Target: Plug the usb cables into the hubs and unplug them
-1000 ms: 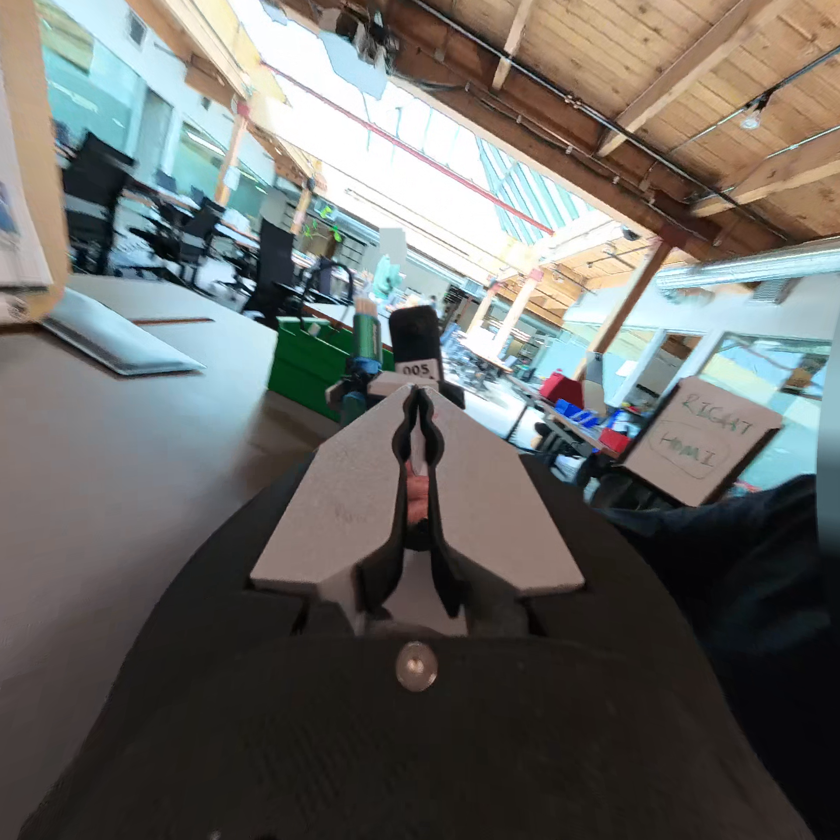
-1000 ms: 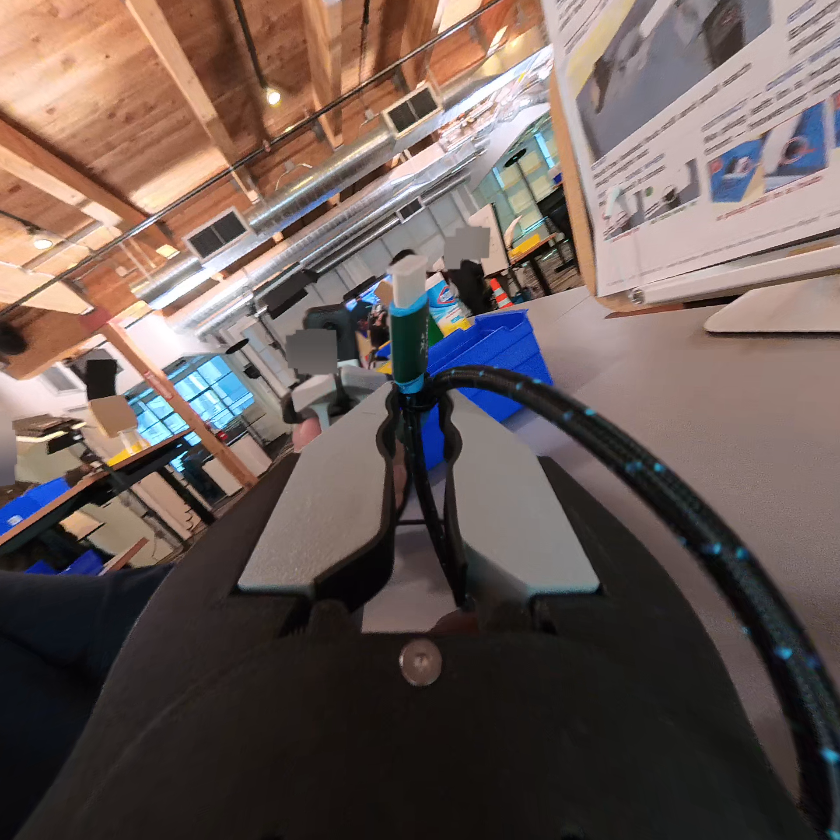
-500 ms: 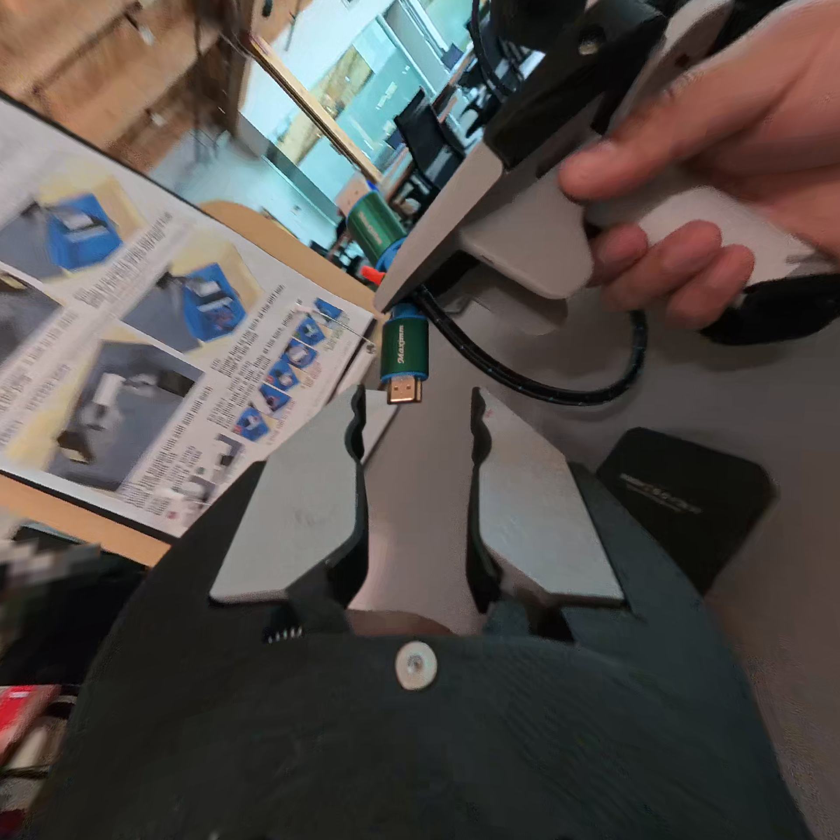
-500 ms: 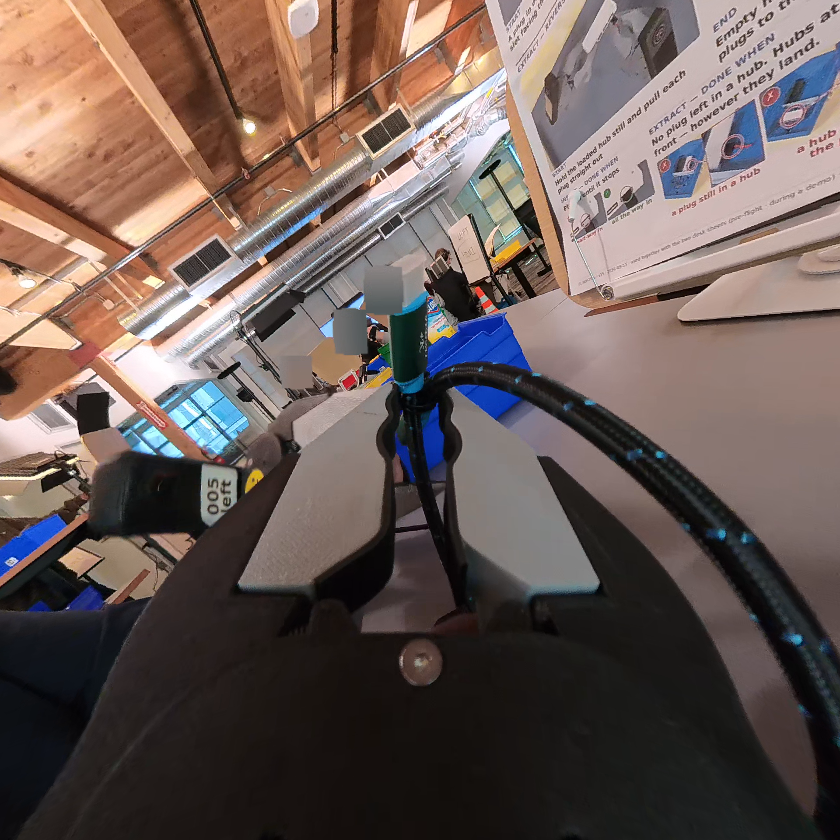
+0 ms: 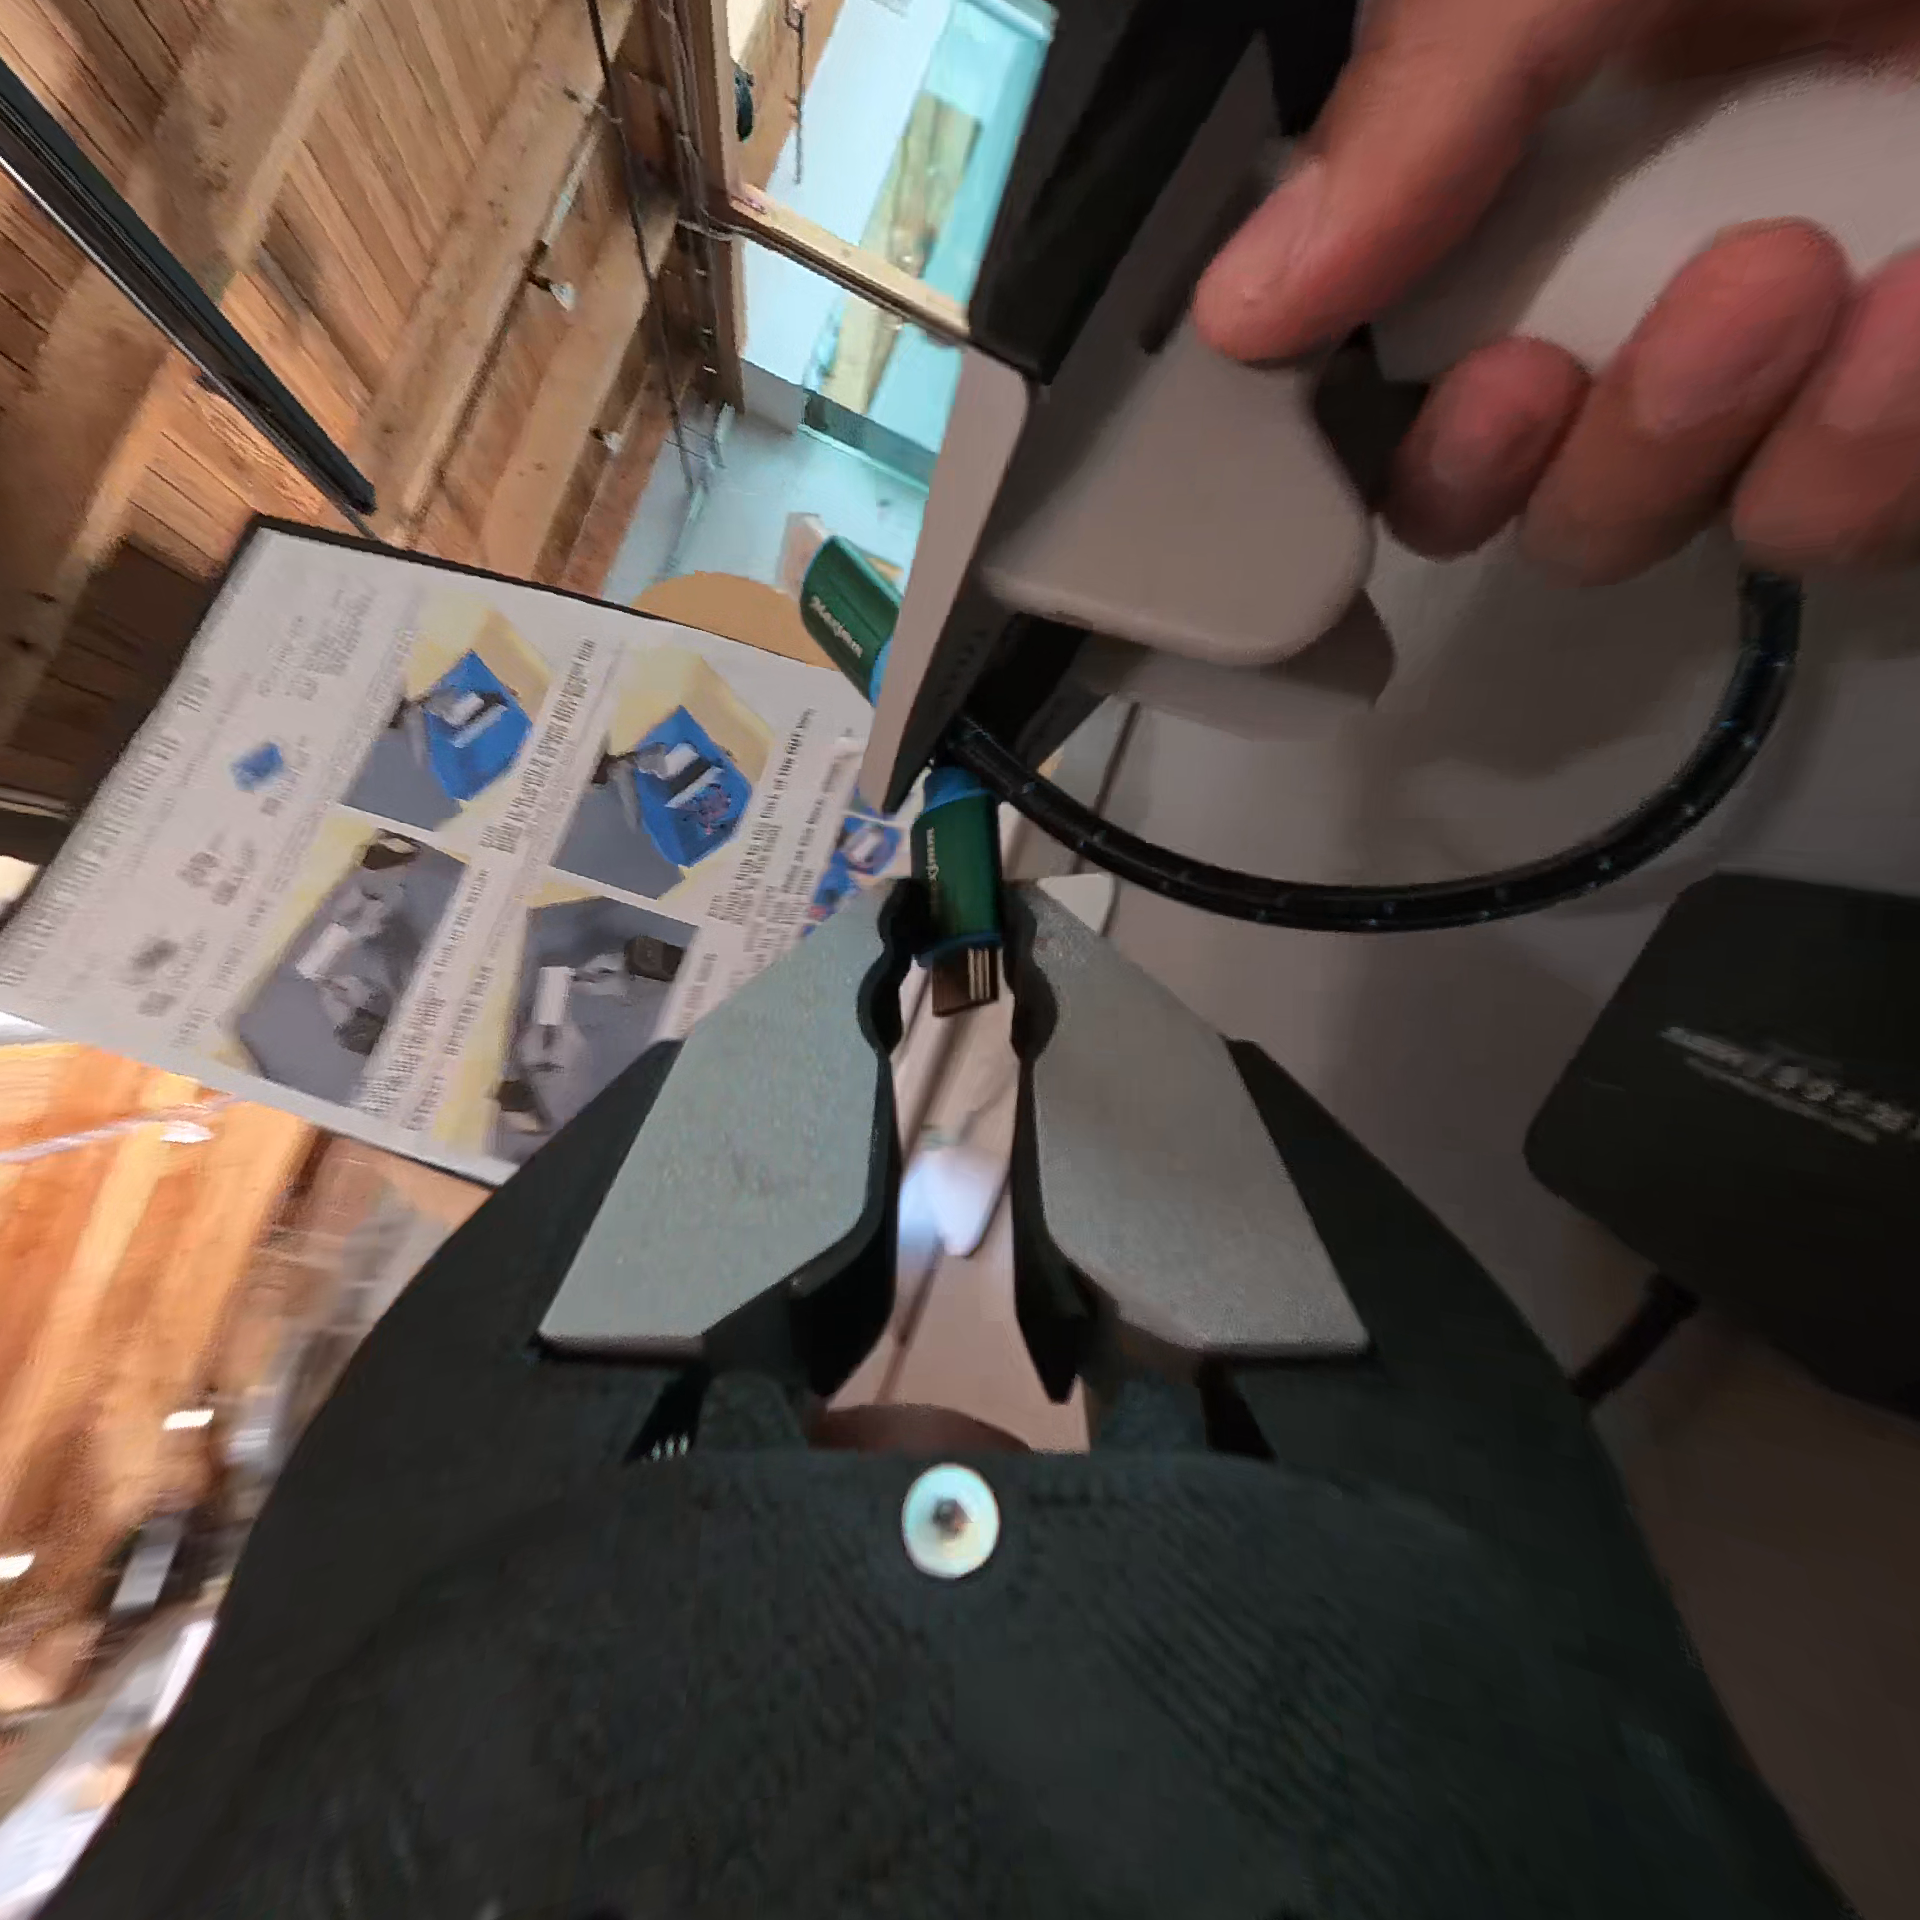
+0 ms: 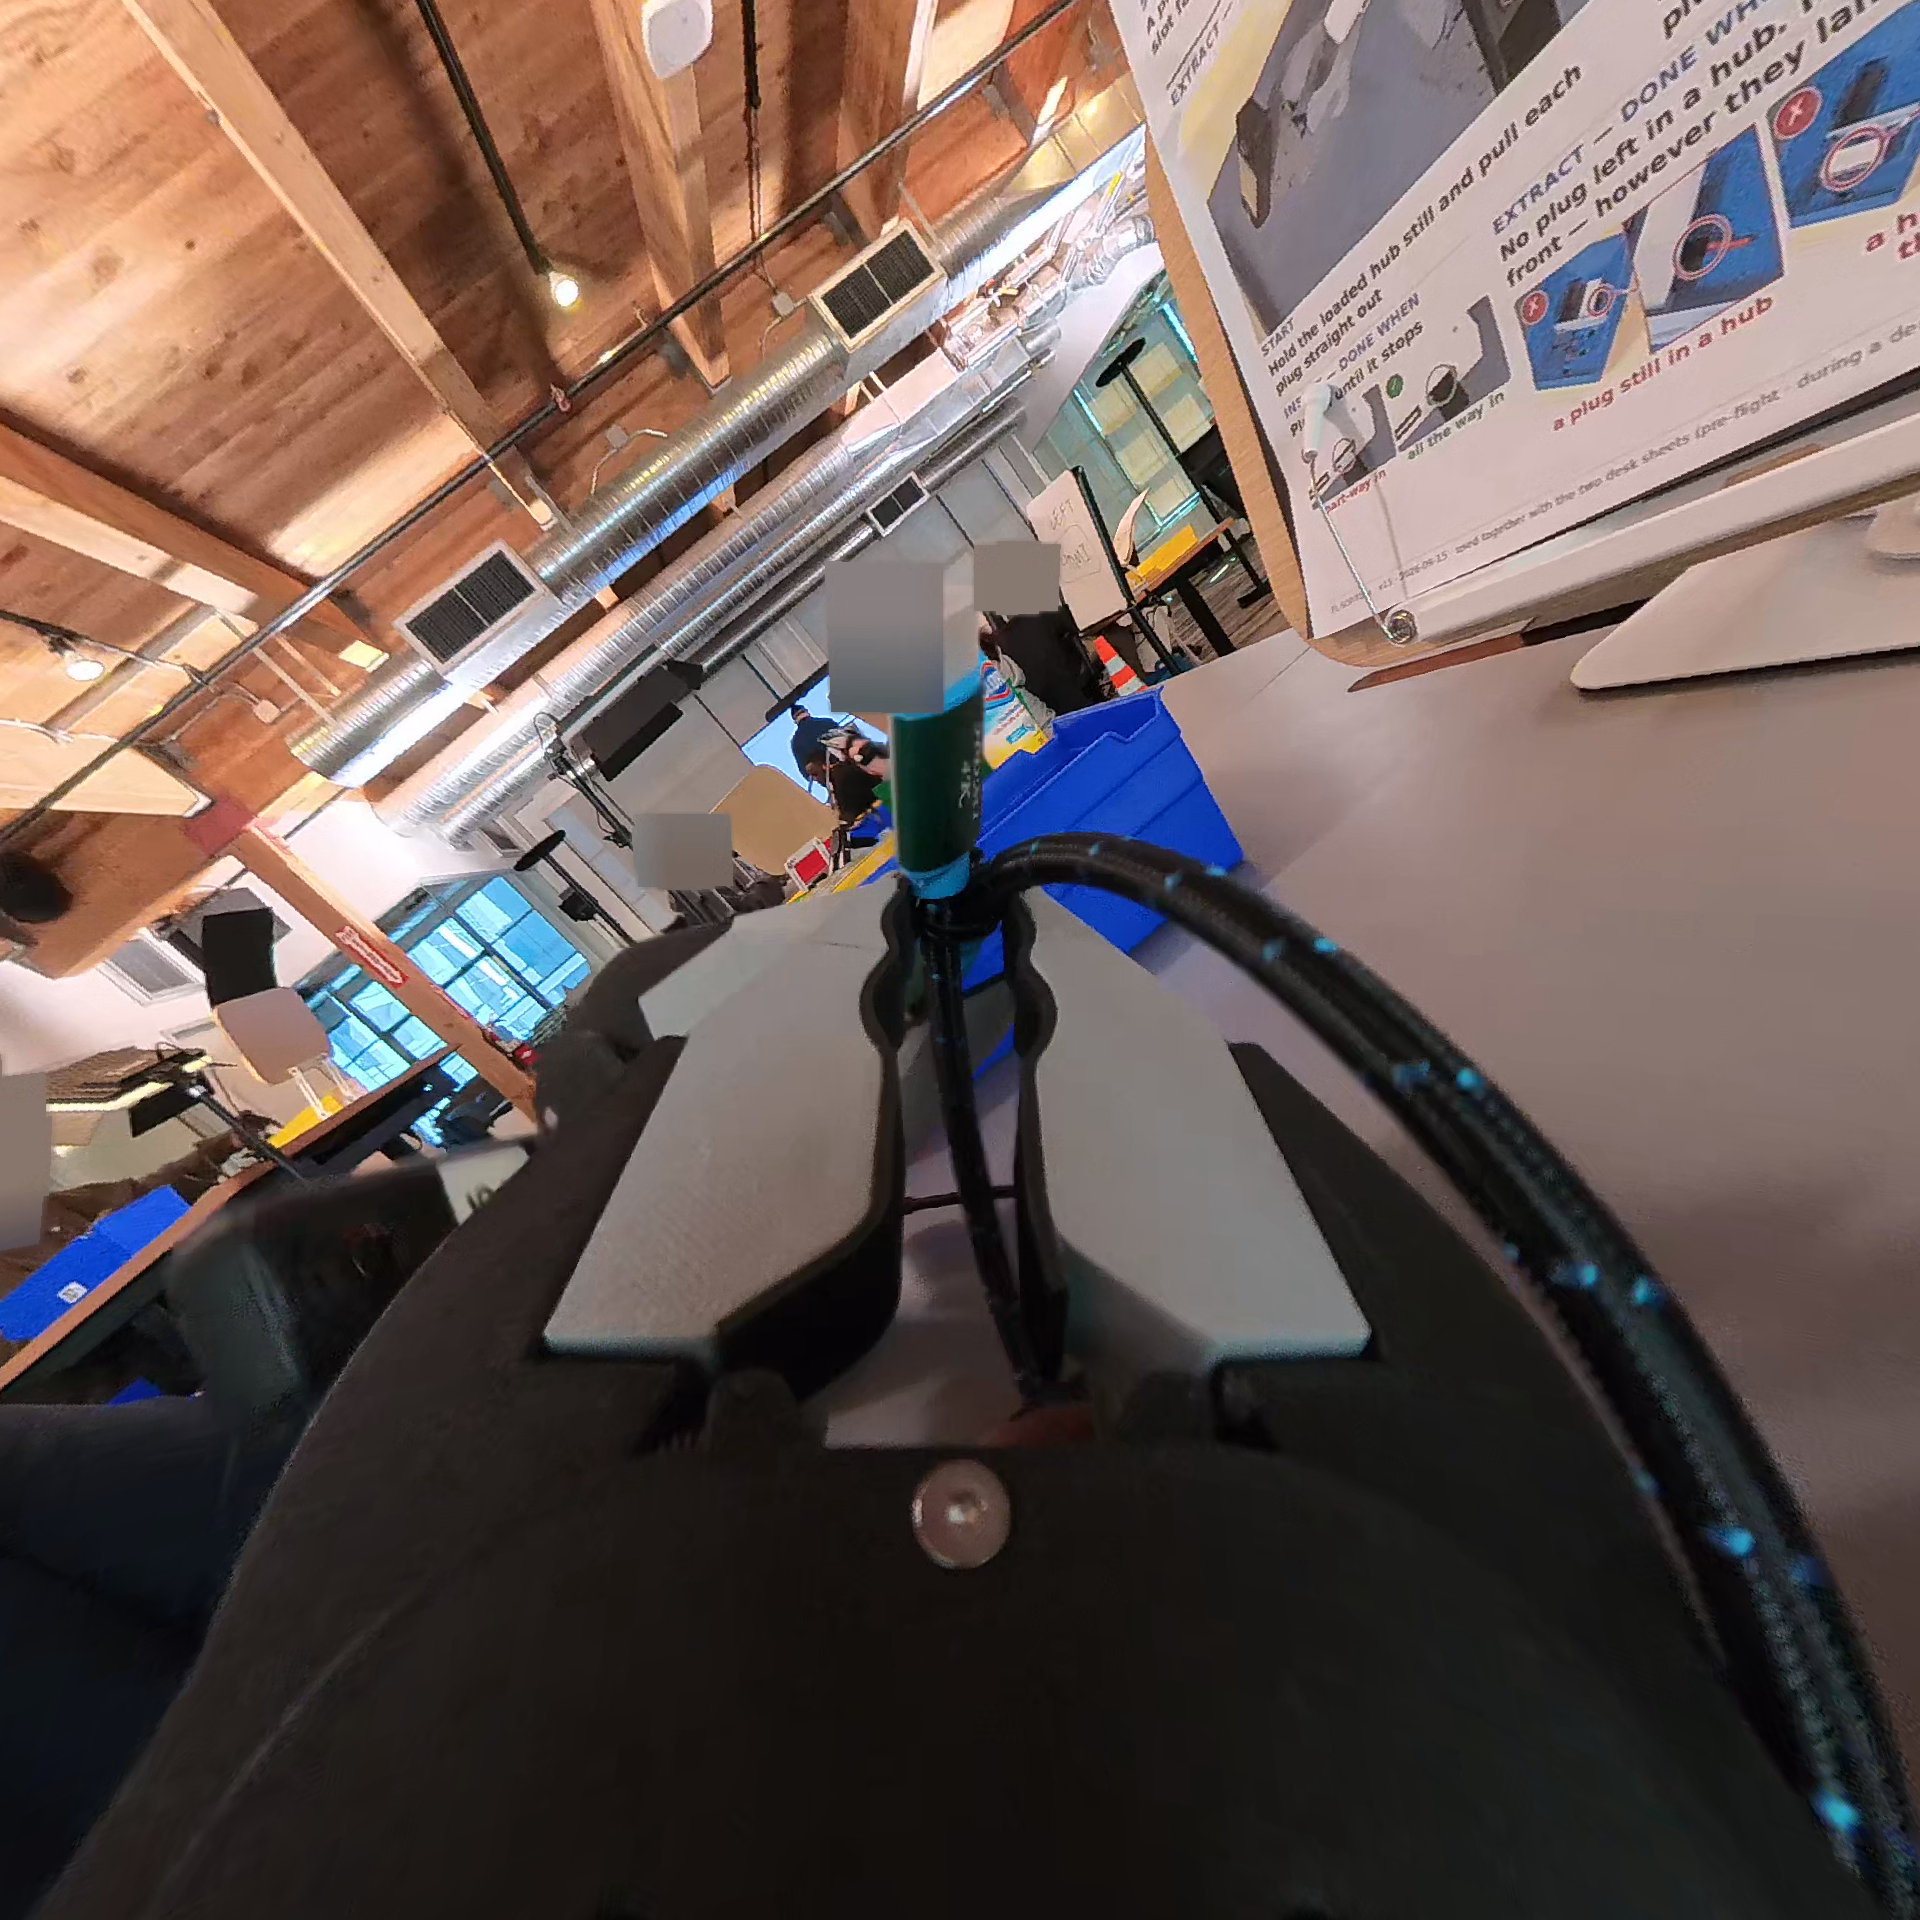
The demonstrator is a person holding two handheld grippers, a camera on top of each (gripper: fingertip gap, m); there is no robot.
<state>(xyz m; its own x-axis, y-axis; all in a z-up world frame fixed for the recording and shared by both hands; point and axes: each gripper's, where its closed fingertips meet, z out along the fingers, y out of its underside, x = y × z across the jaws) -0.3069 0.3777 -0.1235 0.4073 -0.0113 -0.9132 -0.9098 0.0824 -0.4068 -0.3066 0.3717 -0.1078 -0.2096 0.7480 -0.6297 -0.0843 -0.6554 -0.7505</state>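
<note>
left gripper (image 5: 951, 940) jaws parted, nothing clamped; a green plug (image 5: 958, 873) with a bare metal tip hangs down into the gap right at the fingertips, contact with either finger unclear

right gripper (image 6: 954, 920) jaws drawn in on a black braided cable (image 6: 1455, 1101) with blue flecks, pinched just behind a second green plug (image 6: 935, 790) that sticks up past the fingertips; the plug's top end is under a mosaic patch; cable runs back between the fingers, also loops out right and down past the gripper body

left wrist view: the right gripper sits above, close in, a hand (image 5: 1621, 343) wrapped round its grip; both green plugs show there, one either side of its finger, the cable loop (image 5: 1403, 894) hanging under the hand; black flat box (image 5: 1756, 1122) on the grey table (image 5: 1766, 1621) at right, apart from both grippers; printed sheet (image 5: 436, 831) on a board at left

right wrist view: blue bin (image 6: 1122, 790) on the table beyond the fingertips; same kind of printed sheet (image 6: 1558, 260) on a board upper right; left gripper body just left of the right one, blurred
</note>
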